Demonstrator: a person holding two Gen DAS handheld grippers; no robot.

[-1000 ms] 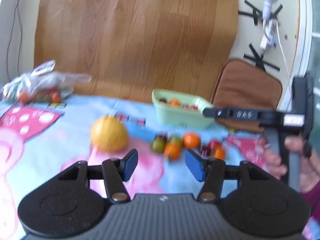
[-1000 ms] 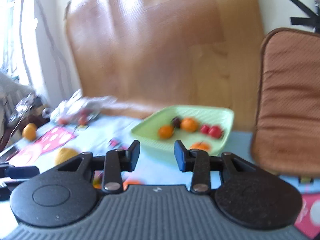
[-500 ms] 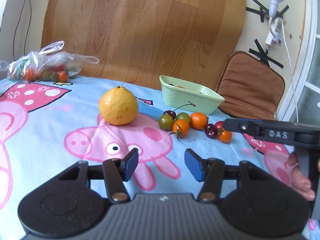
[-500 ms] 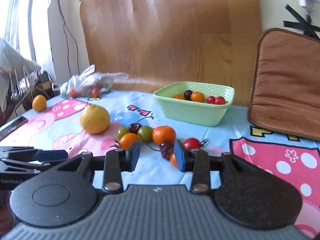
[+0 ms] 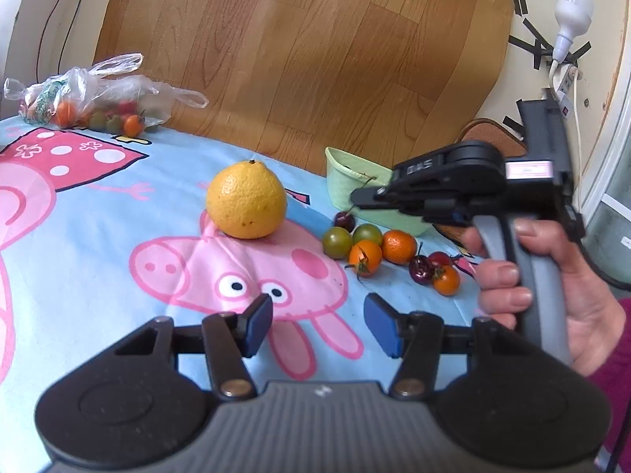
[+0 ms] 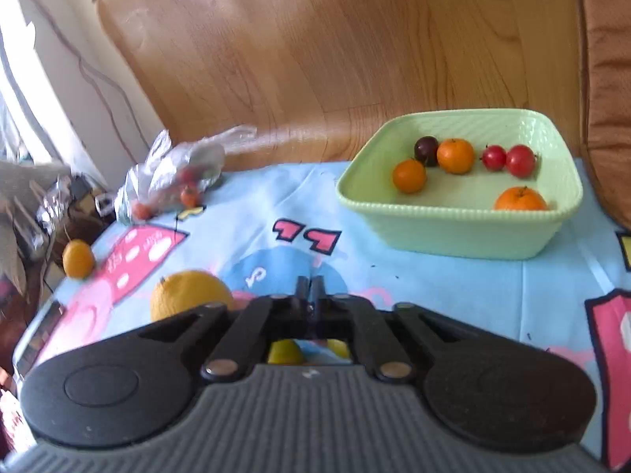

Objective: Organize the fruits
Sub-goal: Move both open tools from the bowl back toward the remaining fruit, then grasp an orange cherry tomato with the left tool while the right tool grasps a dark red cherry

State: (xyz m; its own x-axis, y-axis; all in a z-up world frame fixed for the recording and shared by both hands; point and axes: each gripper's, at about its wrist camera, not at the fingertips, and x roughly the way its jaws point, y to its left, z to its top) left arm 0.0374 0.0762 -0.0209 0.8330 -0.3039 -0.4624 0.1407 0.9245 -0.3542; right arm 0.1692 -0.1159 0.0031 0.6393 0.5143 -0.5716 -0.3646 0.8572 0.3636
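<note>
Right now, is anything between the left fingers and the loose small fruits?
Nothing visible: only bare tablecloth lies between the left gripper and the small fruits. The large orange sits aside, the right gripper beyond them.

Glossy printed tablecloth (image 5: pixel 98 236); dimpled-skinned orange (image 5: pixel 246 200); textured green plastic basket (image 6: pixel 465 228); crinkled clear plastic bag (image 5: pixel 106 94); wood-grain vinyl sheet (image 5: pixel 299 47).
</note>
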